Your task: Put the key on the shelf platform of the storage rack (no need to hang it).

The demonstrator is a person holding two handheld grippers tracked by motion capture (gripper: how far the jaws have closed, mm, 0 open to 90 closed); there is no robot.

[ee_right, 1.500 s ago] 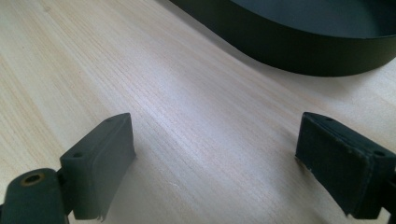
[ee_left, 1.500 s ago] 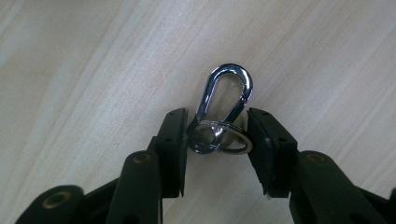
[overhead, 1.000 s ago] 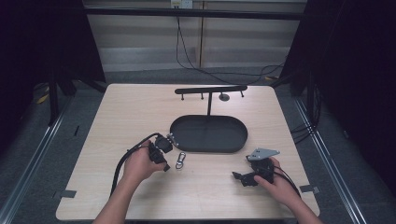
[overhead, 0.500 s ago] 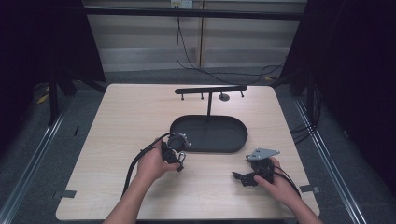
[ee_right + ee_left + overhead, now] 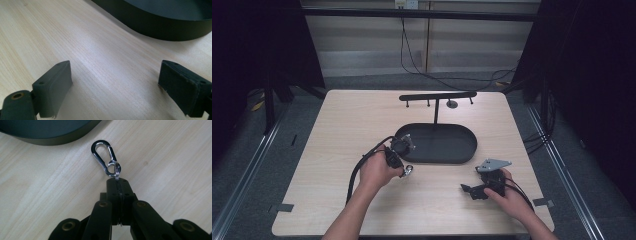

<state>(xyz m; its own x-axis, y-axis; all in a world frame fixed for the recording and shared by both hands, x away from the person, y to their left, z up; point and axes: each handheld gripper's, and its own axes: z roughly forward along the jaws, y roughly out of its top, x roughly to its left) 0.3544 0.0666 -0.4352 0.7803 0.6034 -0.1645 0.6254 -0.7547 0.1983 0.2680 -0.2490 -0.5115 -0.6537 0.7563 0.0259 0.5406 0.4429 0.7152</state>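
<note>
Left gripper [image 5: 117, 182] has just closed its fingers on the split ring of the clip [image 5: 105, 157], so the clip hangs free to hook, just off the tray [image 5: 462, 150] near tabletop centre. Right gripper [image 5: 122, 87]: fingers wide apart, idle by the front-right edge.

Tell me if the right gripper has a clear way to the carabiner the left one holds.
Probably yes: the right gripper is open, with bare table between it and the carabiner, pinched by its ring in the left gripper.
</note>
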